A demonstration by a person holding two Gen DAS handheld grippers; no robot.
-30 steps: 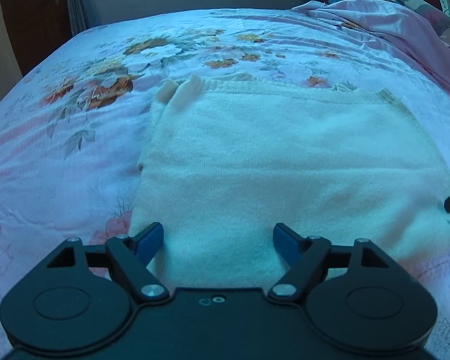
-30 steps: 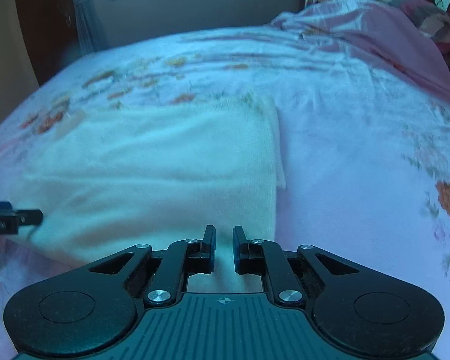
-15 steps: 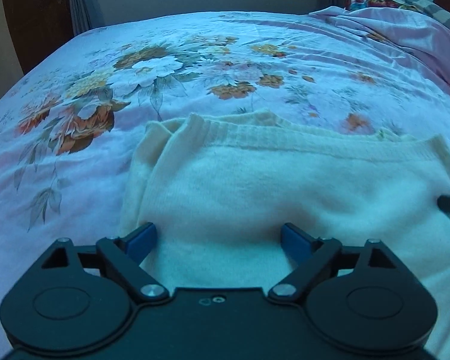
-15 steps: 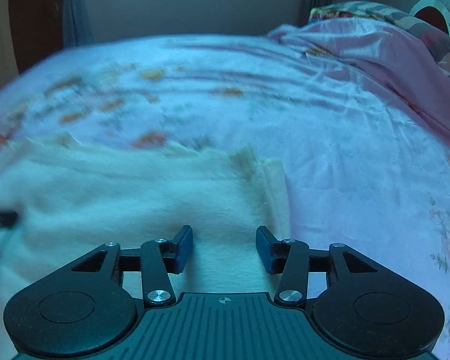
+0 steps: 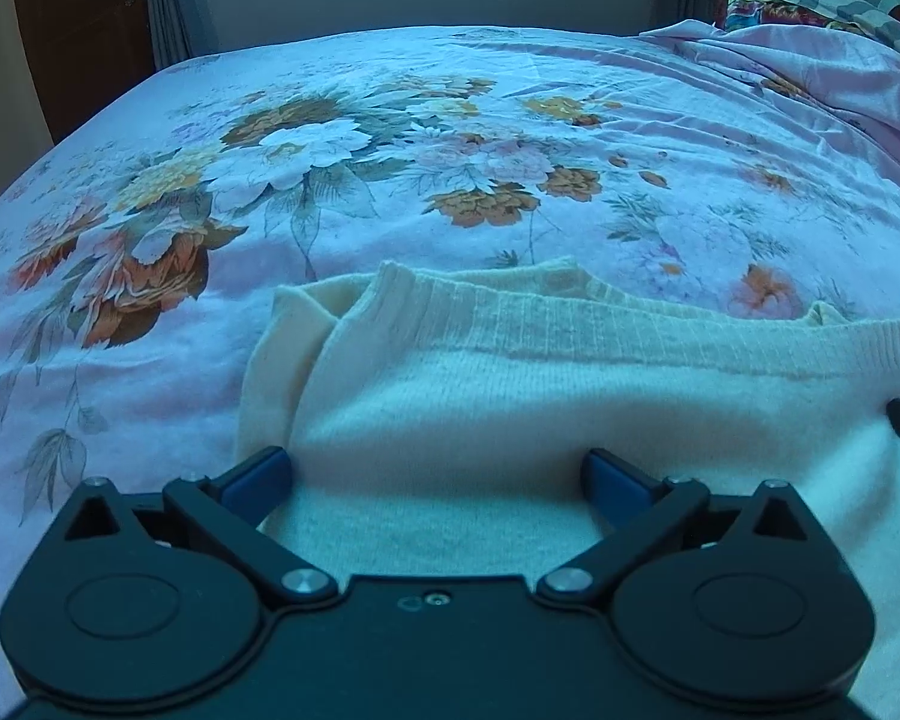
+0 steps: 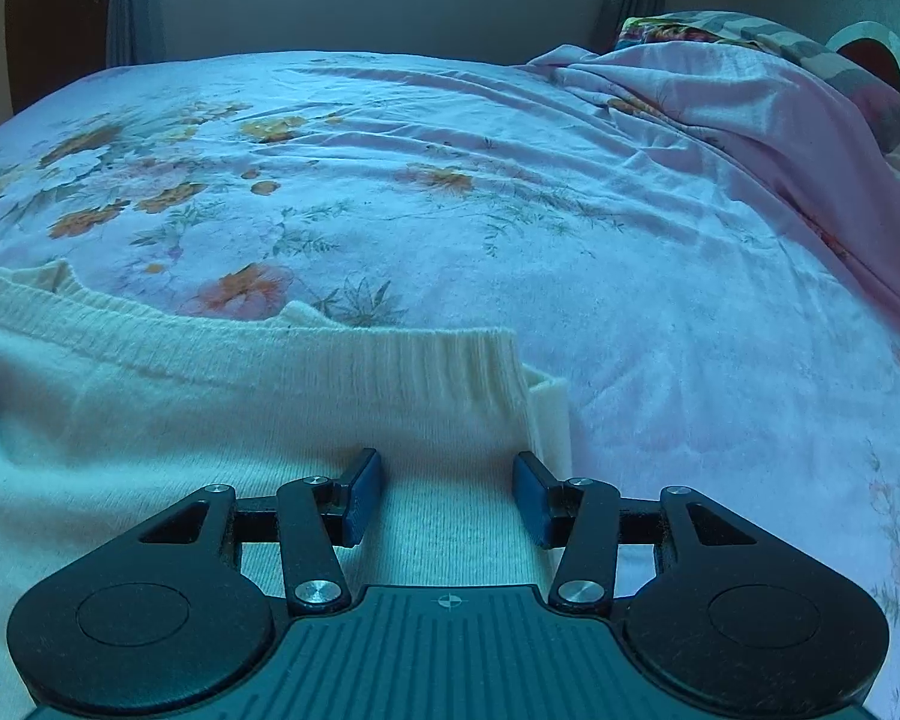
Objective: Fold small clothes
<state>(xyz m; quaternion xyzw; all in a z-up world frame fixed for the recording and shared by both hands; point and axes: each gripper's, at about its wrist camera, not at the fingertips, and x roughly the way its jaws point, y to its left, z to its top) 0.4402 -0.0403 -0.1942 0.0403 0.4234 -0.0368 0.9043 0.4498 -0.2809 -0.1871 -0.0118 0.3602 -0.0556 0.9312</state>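
Note:
A cream knitted sweater (image 5: pixel 510 396) lies folded flat on the bed, its ribbed hem along the far side. My left gripper (image 5: pixel 438 474) hovers over its left part. Its jaws are opening wide, with knit lying beneath them and neither pad pressing it. A folded sleeve edge (image 5: pixel 276 360) shows just left of that gripper. In the right wrist view the sweater (image 6: pixel 240 420) fills the lower left. My right gripper (image 6: pixel 447 492) stands open over its right edge, close to the ribbed corner (image 6: pixel 486 360), gripping nothing. The tip of each gripper shows at the edge of the other's view.
The floral bedsheet (image 5: pixel 330 180) stretches away beyond the sweater. A crumpled pink blanket (image 6: pixel 750 138) and a patterned pillow (image 5: pixel 810 0) lie at the far right. A dark wooden door (image 5: pixel 78 30) and a curtain (image 5: pixel 174 6) stand behind the bed at the left.
Both grippers have travelled forward over the sweater toward its ribbed far edge. The left jaws have widened, and the right jaws have gone from shut to open.

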